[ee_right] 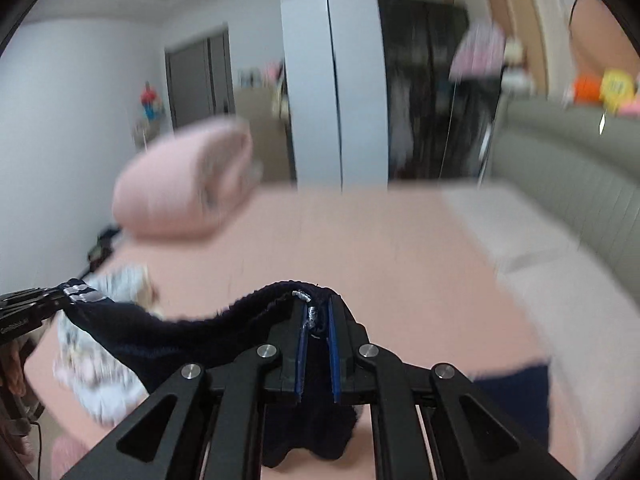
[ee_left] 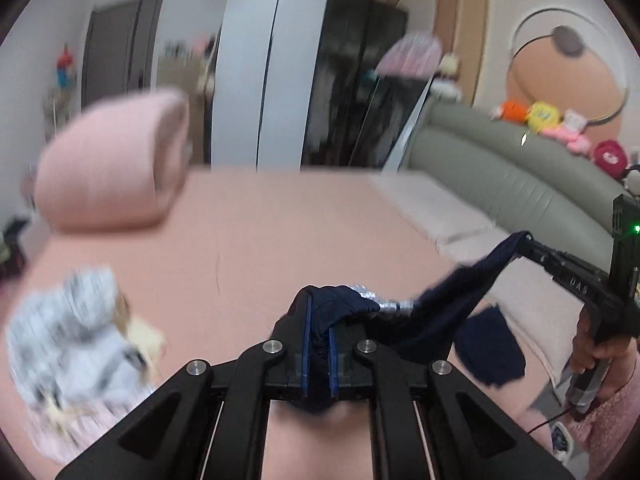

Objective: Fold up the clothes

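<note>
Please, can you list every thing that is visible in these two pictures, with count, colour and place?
dark navy knitted garment with silver trim: one, navy, held up above the bed between both grippers
second navy cloth: one, navy, lying on the bed's right side
pale grey-white patterned clothes pile: one pile, grey-white, bed's left side
rolled pink quilt: one, pink, far left of the bed
pink bed sheet: one, pink, covering the bed
grey-green padded headboard: one, grey-green, right
plush toys: several, orange, yellow, pink, red, on top of the headboard
white and black wardrobe: one, far wall
left gripper: black, jaws shut on the garment
right gripper: black, jaws shut on the garment
</note>
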The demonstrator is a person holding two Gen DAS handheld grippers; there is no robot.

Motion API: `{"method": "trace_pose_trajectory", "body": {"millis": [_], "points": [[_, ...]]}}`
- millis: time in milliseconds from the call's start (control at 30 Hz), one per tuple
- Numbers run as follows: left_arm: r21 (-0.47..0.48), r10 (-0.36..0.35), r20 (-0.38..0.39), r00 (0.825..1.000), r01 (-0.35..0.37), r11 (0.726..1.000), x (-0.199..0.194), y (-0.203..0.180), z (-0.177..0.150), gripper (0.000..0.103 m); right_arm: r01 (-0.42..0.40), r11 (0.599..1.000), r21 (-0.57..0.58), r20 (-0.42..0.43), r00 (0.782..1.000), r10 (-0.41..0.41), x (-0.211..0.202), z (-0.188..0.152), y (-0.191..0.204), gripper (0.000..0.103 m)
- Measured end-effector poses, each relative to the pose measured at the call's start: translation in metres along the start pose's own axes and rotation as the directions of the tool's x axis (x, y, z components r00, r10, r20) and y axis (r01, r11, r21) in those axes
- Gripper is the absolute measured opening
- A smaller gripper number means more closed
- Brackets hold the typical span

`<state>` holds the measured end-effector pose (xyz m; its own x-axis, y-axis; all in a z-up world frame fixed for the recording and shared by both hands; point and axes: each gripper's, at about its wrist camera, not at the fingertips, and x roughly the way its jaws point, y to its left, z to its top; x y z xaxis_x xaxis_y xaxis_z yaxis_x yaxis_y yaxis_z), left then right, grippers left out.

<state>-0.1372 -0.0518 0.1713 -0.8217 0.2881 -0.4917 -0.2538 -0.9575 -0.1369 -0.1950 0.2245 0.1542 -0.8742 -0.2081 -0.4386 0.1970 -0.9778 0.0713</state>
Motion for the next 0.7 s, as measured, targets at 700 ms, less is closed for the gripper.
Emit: {"method": "trace_pose_trajectory", "body": {"millis": [700], "points": [[-0.05,0.06,-0.602,0.796,-0.113,0.992,0.139,0.036,-0.276,0.044,0.027,0.999,0.041,-0.608,0.794,0.004,0.09,-0.309,-0.012,0.008]]}}
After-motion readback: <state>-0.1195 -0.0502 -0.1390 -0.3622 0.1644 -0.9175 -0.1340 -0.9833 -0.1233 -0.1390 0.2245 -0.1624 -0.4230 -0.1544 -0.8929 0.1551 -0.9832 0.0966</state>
